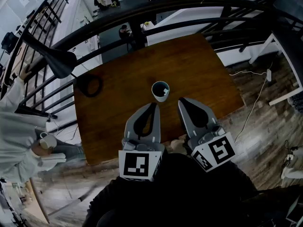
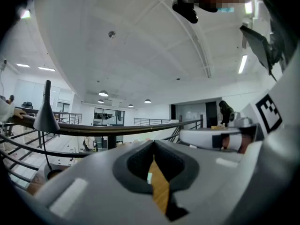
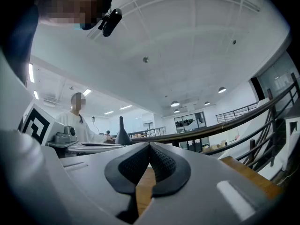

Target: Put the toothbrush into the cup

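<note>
On the brown wooden table [image 1: 142,74] stands a small white cup [image 1: 160,91], upright, near the middle. Something dark teal shows inside it; I cannot make out a toothbrush there or anywhere else. My left gripper [image 1: 153,105] lies just below and left of the cup, its jaws together and nothing between them. My right gripper [image 1: 181,100] sits to the cup's lower right, also shut and empty. In the left gripper view the left gripper's [image 2: 153,144] pads meet at the tip, with table wood showing through the gap below. The right gripper view shows the right gripper [image 3: 150,146] likewise shut.
A black desk lamp [image 1: 53,56] leans over the table's left side, its round base [image 1: 90,85] on the tabletop. A curved black railing [image 1: 156,11] runs behind the table. A person in a white sleeve [image 1: 16,126] stands at the left. A cable [image 1: 255,103] trails on the floor at the right.
</note>
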